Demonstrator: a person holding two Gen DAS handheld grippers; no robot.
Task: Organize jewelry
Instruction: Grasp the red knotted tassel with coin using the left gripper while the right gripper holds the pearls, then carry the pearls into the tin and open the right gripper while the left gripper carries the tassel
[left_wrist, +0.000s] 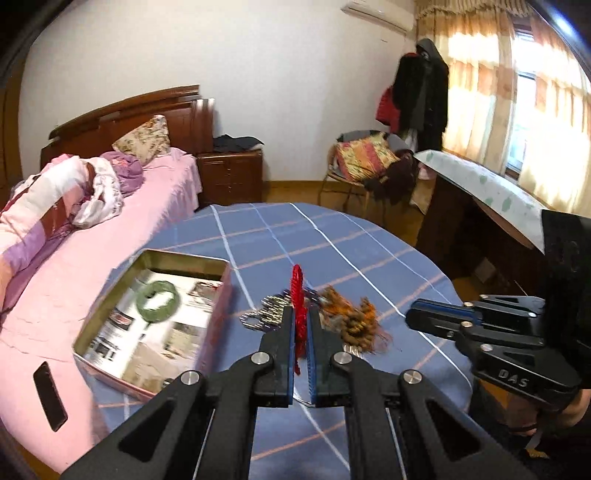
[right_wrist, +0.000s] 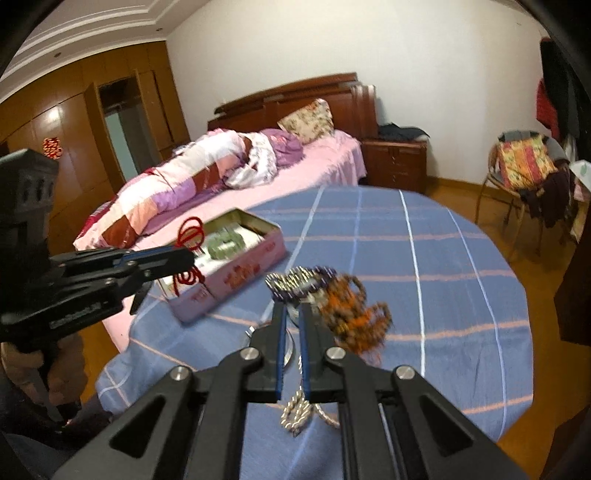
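Braided red cord (left_wrist: 298, 295) between left gripper (left_wrist: 302, 314) fingers (left_wrist: 282, 332), over plaid cloth (left_wrist: 332, 236)

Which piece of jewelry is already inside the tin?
The green bangle: it lies on the paper lining of the tin. The red cord is clamped in the left gripper, and the silver chain hangs from the right gripper.

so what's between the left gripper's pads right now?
A red cord, pinched between the closed pads of the left gripper. The left wrist view shows it best; the right wrist view shows it looping above and below the fingers.
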